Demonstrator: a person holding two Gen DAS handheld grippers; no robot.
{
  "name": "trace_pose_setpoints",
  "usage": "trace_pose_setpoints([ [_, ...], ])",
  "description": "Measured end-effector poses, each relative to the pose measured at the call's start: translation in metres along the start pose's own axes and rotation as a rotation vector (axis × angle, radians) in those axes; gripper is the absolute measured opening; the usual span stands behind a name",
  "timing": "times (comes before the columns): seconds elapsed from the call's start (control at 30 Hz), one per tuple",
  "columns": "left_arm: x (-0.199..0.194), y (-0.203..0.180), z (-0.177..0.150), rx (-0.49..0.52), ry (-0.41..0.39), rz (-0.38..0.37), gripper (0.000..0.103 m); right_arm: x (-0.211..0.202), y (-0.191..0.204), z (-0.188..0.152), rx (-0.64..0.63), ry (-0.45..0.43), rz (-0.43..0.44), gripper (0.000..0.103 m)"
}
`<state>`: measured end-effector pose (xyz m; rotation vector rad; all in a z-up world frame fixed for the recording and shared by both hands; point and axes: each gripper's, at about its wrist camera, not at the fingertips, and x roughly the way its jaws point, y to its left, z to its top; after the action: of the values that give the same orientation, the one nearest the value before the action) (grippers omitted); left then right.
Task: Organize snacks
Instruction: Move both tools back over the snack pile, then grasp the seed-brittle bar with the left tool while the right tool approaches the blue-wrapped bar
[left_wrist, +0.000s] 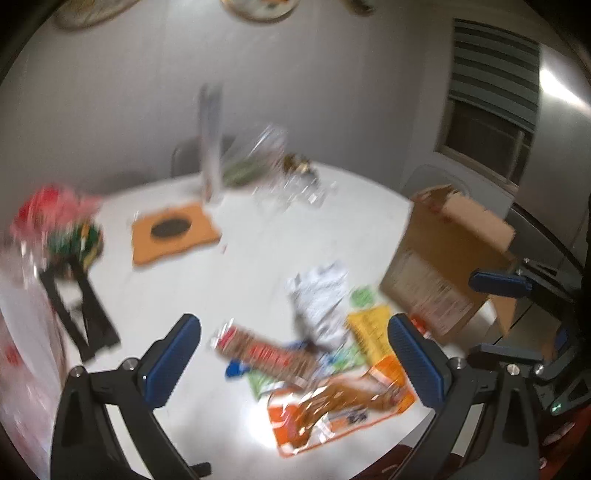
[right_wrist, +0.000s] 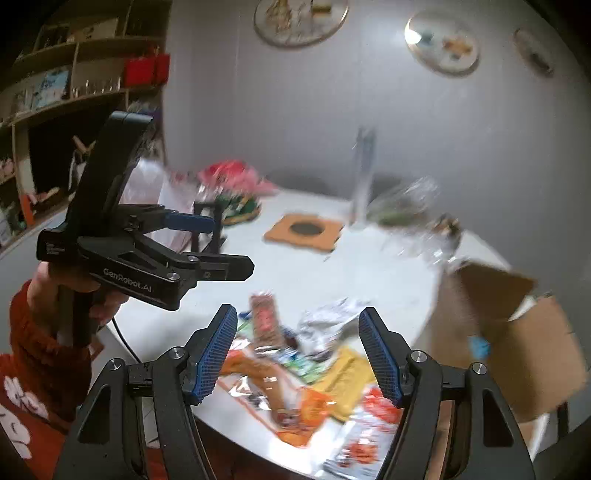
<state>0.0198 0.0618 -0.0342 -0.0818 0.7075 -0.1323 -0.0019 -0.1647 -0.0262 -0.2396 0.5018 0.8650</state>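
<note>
Left tongs (left_wrist: 295, 354) spread wide and empty above a heap of snack packets (left_wrist: 317, 369) on the round white table (left_wrist: 258, 266), right tongs (right_wrist: 297, 354) likewise open over crinkly foil wrappers, flat orange pouch (left_wrist: 343, 410), brown cardboard box (left_wrist: 443, 266) just beside the heap, blurred throughout.

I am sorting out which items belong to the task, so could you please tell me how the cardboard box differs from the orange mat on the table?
The cardboard box is brown and stands up as a container with open flaps; the orange mat lies flat. The mat has a dark oval patch in its middle; the box shows a printed label on its side. The box sits at the table's right edge beside the snack packets; the mat lies farther back, apart from them. Both rest on the white table.
</note>
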Motion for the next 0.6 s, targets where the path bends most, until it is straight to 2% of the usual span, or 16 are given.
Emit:
trace_pose_setpoints([
  [0.27, 0.064, 0.027, -0.046, -0.137, 0.141, -0.069, 0.1, 0.095, 0.01, -0.032, 0.033, 0.179, 0.118, 0.064],
  [0.37, 0.081, 0.029, -0.052, -0.166, 0.183, -0.087, 0.092, 0.121, 0.011, -0.038, 0.014, 0.218, 0.135, 0.062],
  [0.53, 0.1, 0.037, -0.059, -0.233, 0.22, -0.122, 0.091, 0.153, 0.009, -0.045, 0.019, 0.274, 0.191, 0.058],
  [0.6, 0.104, 0.039, -0.058, -0.245, 0.228, -0.135, 0.083, 0.164, 0.009, -0.046, 0.02, 0.292, 0.207, 0.057],
])
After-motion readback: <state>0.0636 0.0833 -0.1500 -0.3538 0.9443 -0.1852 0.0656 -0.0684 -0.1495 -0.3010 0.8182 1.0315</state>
